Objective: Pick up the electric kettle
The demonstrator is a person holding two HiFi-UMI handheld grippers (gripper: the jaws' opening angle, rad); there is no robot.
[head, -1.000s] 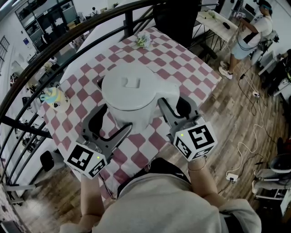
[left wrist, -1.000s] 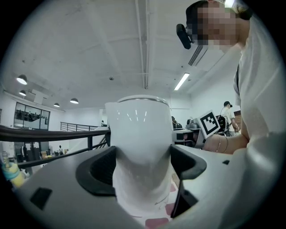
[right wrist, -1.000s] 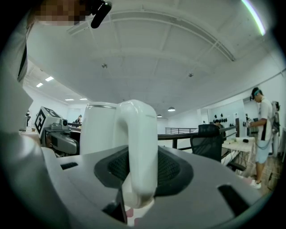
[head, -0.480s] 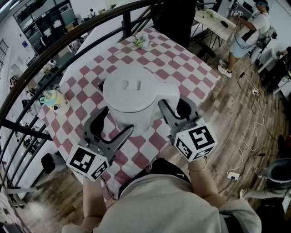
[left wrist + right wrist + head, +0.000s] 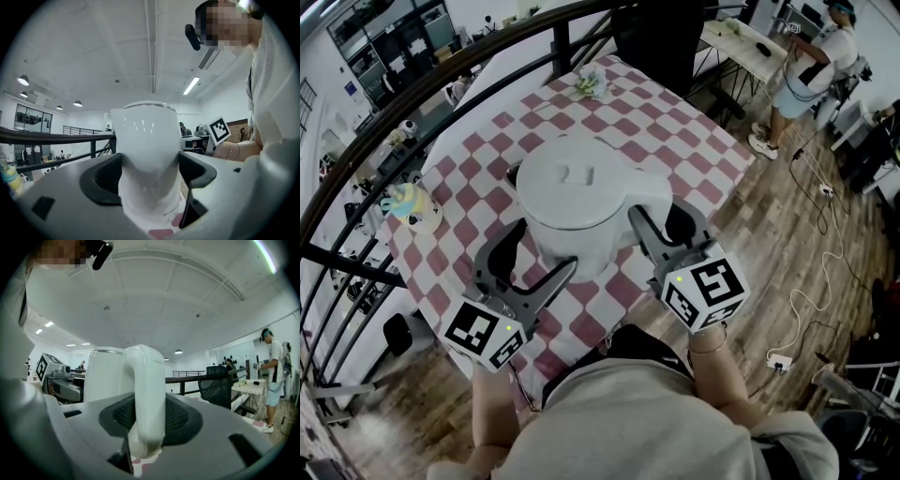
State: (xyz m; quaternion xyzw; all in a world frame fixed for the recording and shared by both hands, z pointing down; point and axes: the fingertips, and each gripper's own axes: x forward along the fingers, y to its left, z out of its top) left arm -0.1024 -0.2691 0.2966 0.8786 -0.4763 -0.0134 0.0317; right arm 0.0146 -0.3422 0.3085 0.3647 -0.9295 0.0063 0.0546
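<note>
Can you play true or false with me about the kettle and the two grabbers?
1. The kettle is white. True.
2. The right gripper is clamped on the kettle's handle. True.
3. The tablecloth is plain blue. False: it has red and white checks.
4. The left gripper is empty. False: its jaws press on the kettle's body.
5. The kettle's lid is off. False: the lid is on.
</note>
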